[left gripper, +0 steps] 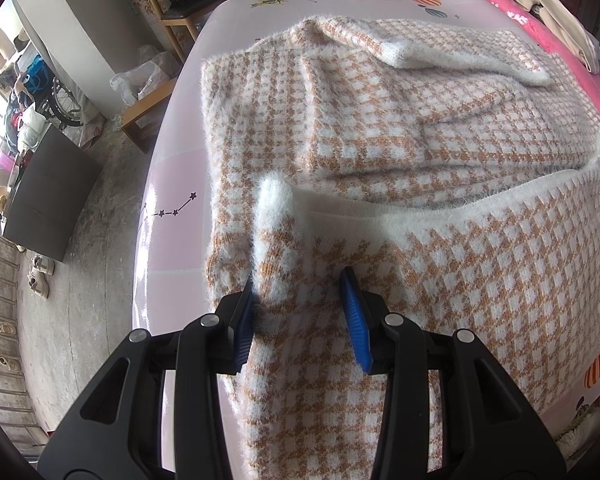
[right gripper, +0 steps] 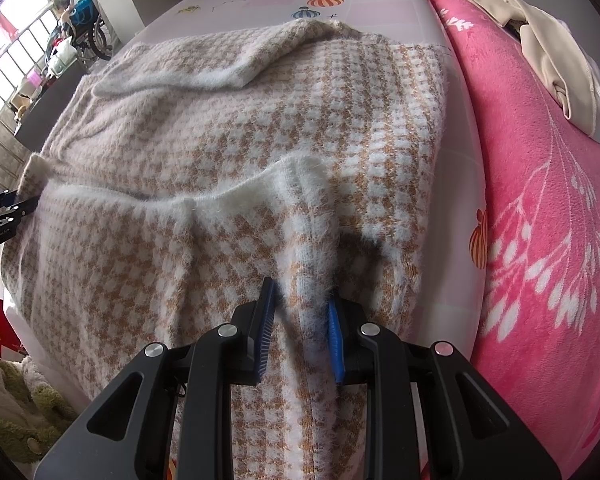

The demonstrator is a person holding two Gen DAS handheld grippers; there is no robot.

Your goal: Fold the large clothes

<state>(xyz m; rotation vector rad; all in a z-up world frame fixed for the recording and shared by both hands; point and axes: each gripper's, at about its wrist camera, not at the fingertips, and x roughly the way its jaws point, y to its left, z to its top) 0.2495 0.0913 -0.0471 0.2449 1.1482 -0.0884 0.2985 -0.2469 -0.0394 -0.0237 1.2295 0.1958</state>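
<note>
The blue fingers [left gripper: 246, 316] of the left gripper [left gripper: 300, 316] are partway closed, and a raised bunch of the fuzzy checked sweater [left gripper: 380, 128] sits pinched between them. One white corner of the hem pokes up just past the fingertips. The rest of the sweater lies flat on the bed [left gripper: 172, 184], spread out ahead of the fingers and off to their right. A sleeve is folded across its far end.

In the right view, the fingers [right gripper: 335, 336] of the right gripper [right gripper: 300, 316] stand closer together and squeeze another bunch of the same hem. The white hem [right gripper: 236, 200] runs sideways from these fingers toward the left gripper [right gripper: 8, 208], seen small at the left edge. Beside them on the right is a pink blanket [right gripper: 540, 200].

Both hands hold the near edge, one at each end. The sweater stretches away from both, so I think the next move carries this edge forward over the far part.
</note>
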